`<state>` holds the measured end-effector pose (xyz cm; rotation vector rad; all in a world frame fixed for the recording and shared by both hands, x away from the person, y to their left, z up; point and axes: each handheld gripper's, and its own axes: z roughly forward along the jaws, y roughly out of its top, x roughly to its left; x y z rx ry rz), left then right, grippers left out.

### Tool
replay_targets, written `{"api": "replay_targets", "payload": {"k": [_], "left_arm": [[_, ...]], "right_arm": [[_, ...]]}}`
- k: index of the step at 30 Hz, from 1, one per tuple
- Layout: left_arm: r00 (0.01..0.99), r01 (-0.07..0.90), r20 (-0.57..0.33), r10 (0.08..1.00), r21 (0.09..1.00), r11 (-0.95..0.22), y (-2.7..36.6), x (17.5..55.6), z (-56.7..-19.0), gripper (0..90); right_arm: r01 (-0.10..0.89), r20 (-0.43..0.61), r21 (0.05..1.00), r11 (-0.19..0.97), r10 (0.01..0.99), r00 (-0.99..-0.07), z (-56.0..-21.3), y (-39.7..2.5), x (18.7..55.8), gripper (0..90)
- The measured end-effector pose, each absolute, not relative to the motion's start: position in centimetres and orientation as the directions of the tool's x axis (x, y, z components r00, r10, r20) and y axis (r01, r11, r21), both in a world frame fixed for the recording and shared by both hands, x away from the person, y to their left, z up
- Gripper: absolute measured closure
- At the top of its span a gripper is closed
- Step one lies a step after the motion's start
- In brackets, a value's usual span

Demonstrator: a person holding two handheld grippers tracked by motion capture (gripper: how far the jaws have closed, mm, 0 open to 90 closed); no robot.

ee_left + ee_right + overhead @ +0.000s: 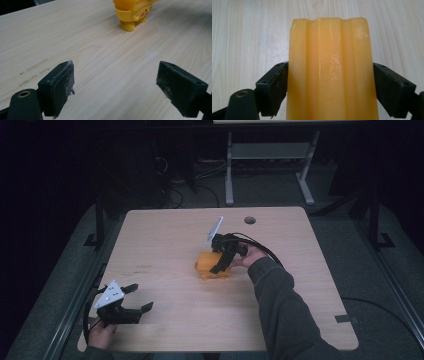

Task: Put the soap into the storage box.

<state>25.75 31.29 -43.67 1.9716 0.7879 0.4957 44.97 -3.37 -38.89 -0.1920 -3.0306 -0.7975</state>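
Observation:
A yellow plastic toy figure (206,268) stands near the middle of the wooden table (165,235). My right gripper (220,265) reaches it from the right, and its two black jaws press against the toy's ribbed yellow body (329,62) on either side. My left gripper (141,297) hovers at the table's front left corner, open, with nothing between its pads (60,82). From the left gripper view the toy (131,13) stands far ahead, its feet and a pink cheek visible.
A round cable hole (250,220) sits near the table's far edge. Faint pencil-like marks (142,267) lie on the left part. Behind the table stands a white desk frame (230,170) with cables on the dark floor.

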Motion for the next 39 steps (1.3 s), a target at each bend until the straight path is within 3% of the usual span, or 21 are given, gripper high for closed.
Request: {"api": "replay_targets", "payload": {"k": [39], "left_arm": [[0.716, 0.332, 0.026, 0.697, 0.866, -0.374, 31.1, 25.8, -43.8, 14.3]], "right_arm": [[0.177, 0.008, 0.545, 0.819, 0.206, -0.978, -36.5, -7.8, 43.4, 15.9]]}}
